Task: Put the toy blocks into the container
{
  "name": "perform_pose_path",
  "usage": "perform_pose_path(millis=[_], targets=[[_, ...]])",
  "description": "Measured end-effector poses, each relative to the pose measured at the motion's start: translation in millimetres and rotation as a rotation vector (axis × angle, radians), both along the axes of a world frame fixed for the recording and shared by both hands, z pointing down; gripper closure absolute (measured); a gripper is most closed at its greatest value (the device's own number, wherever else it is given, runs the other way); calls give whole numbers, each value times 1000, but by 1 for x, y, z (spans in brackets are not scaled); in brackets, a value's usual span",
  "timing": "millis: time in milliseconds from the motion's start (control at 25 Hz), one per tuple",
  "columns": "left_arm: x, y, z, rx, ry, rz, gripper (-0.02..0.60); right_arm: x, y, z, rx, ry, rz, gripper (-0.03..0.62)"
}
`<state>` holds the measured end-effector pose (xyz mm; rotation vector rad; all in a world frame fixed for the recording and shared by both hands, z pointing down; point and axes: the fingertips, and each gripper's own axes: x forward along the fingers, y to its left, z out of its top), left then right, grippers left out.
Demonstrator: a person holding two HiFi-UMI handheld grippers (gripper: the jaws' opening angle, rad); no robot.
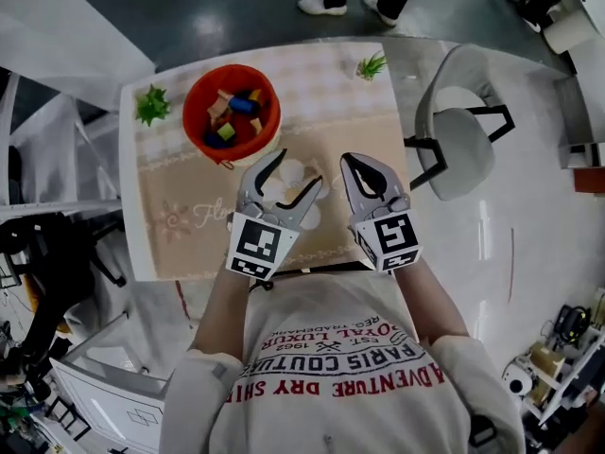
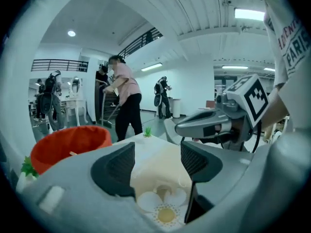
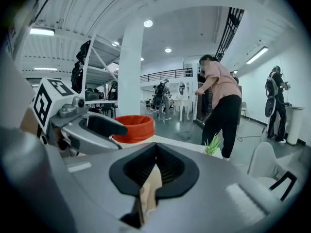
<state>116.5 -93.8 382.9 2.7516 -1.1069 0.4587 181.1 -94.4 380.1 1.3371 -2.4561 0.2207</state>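
Left gripper (image 1: 301, 166) wide open and empty, right gripper (image 1: 356, 161) closed, seemingly on nothing, both over bare tablecloth (image 1: 326, 112) near its front edge, just short of the orange bucket (image 1: 192, 102).

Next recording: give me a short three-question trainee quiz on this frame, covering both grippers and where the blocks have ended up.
1. True or false: the left gripper has its jaws apart with nothing between them.
2. Where are the coloured toy blocks? A: scattered on the beige tablecloth. B: inside the round orange container. C: on the white chair.
3. Fill in: the jaws of the right gripper are ____, with no block between them.

Key: 1 true; 2 B; 3 shut.
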Motion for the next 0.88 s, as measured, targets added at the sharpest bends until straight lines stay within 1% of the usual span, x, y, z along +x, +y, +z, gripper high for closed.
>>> perform_pose_path(millis=[80,200,320,440,640,880], targets=[[14,9,20,-33,-34,33,279,7,2,7,-9,-5,-5,592],[26,13,50,-86,-67,41,278,16,0,16,-13,-19,-17,592],[32,15,81,-142,-103,54,261,25,-3,30,-37,-22,-22,592],[37,14,113,-190,-145,71,227,33,-7,45,-60,-28,-24,592],[45,7,148,-235,-200,110,192,40,-14,67,-94,-34,-35,592],[52,0,173,-271,-240,130,190,46,-22,86,-124,-46,-30,592]])
